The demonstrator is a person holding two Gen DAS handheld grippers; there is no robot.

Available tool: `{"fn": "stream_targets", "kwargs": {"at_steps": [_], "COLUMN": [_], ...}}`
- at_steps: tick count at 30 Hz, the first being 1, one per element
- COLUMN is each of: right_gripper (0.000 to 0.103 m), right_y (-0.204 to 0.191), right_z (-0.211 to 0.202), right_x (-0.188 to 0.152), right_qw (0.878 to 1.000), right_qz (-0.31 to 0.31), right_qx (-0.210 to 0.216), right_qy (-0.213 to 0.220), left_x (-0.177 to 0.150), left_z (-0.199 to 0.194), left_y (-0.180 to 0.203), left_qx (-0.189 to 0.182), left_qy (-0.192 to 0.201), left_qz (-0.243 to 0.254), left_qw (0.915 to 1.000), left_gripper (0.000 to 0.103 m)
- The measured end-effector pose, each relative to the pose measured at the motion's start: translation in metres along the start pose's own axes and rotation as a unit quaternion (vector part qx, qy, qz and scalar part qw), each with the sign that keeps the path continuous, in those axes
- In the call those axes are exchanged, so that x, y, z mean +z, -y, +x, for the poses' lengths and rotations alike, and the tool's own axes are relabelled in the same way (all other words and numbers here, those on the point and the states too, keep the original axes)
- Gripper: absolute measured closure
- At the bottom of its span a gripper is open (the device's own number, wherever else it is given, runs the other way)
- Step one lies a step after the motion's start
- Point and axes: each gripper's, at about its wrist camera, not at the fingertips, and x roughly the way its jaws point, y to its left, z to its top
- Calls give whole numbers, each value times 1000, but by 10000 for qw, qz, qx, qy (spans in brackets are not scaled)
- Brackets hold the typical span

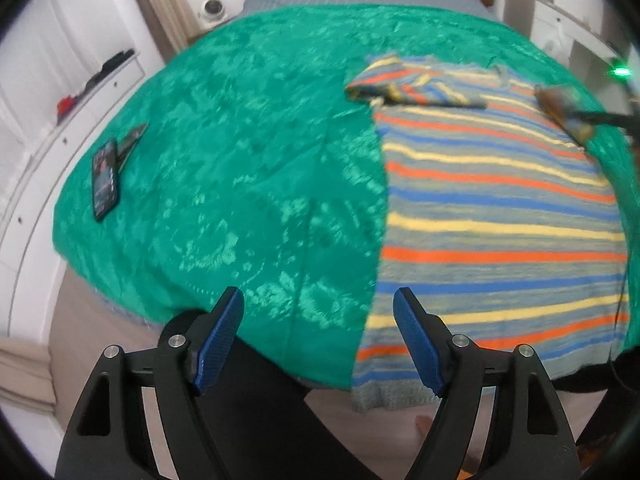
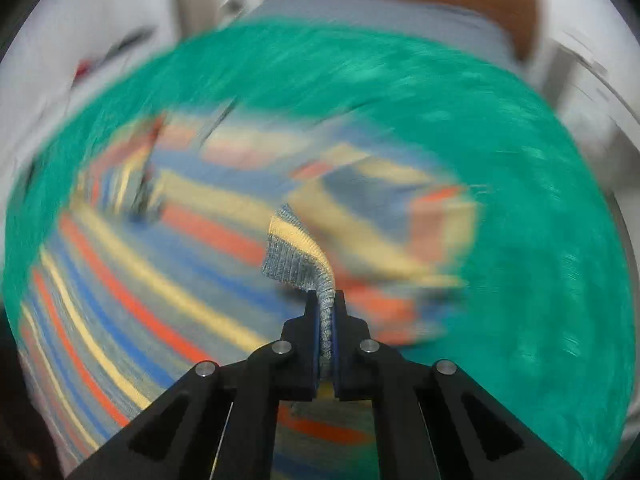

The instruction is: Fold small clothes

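- Because the fold needed a free edge to carry, the right gripper (image 2: pixel 326 300) had its fingers (image 2: pixel 310 312) pressed together on the ribbed grey cuff (image 2: pixel 296 256) of the striped sweater (image 1: pixel 500 208), pinching the knit between the pads.
- The sweater lay spread on the green blanket (image 1: pixel 248 152) over the bed, toward the right side, its hem hanging past the near edge; the left sleeve (image 1: pixel 412 88) lay folded across the chest, so the right sleeve appeared to be the fold in hand.
- The left gripper (image 1: pixel 318 320) hovered near the sweater's left edge with fingers (image 1: pixel 416 344) spread wide and holding nothing, probably waiting for the hem.
- A phone (image 1: pixel 105 180) sat well apart, far left on the blanket.
- The right wrist view was blurred by motion, so where the cuff was headed could not be told.
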Motion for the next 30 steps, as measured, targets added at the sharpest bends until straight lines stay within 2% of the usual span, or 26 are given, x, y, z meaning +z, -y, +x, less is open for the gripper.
{"fn": "stream_targets", "kwargs": {"at_steps": [3,5,7,8,12,16,18,21,25,26,28,30], "right_gripper": [99,99,99,99,99,99,99,98,97,91,89,86], "right_y": [96,156,187,201,209,217,222,233,238,236,226,208], "right_z": [-37,-59,-68,-69,-55,-50,-49,-55,-73,-83,-95,-98], "right_x": [-4,-23,-40,-52,-78,-112,-135,-149,-154,-151,-142,-132], "right_qw": [9926,9802,9723,9687,9605,9539,9483,9393,9345,9361,9435,9546], "right_qz": [1038,1714,2065,2283,2701,2885,3075,3381,3458,3402,3176,2889], "right_qx": [-589,-962,-1088,-968,-596,-608,-545,-414,-775,-868,-947,-710], "right_qy": [231,226,159,79,-298,-561,-563,-413,-329,-207,-5,137], "left_x": [2,4,7,7,8,4,0,-6,-12,-12,-10,-4], "left_z": [4,1,-7,-9,-20,-31,-30,-23,-16,-14,-10,-9], "left_y": [4,12,25,30,56,60,57,48,37,36,38,43], "left_qx": [-9,-58,-172,-204,-257,-174,-115,7,97,110,120,88], "left_qy": [-38,39,144,165,235,315,277,135,17,-5,-33,-10], "left_qz": [11,53,138,175,480,616,607,555,456,463,535,646], "left_qw": [10000,10000,9997,9995,9982,9975,9977,9984,9989,9989,9985,9979], "left_gripper": [24,24,24,24,24,24,24,24,24,24,24,24]}}
